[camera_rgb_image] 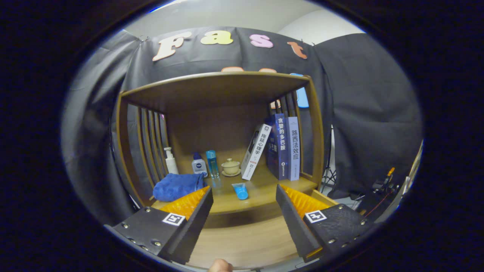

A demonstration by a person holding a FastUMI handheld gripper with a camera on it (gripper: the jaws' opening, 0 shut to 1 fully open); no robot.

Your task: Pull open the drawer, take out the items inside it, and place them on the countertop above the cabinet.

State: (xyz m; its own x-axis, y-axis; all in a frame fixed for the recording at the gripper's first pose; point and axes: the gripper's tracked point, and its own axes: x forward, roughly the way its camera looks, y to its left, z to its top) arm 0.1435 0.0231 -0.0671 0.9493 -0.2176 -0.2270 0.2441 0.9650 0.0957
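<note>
The drawer itself cannot be made out; a wooden panel [242, 241] lies between and beneath the fingers. The hand-held gripper [244, 204] is wide open and holds nothing. Just ahead of the fingers, on the tabletop [261, 189] inside a wooden shelf frame [315, 124], lies a small blue tube [240, 190]. A folded blue towel [177, 186] rests beside the left finger. Against the back stand a pump bottle [171, 160], a small white bottle [198, 164], a tall blue bottle [212, 163] and a lidded cup [230, 166]. Three books [281, 145] stand at the right, one leaning.
</note>
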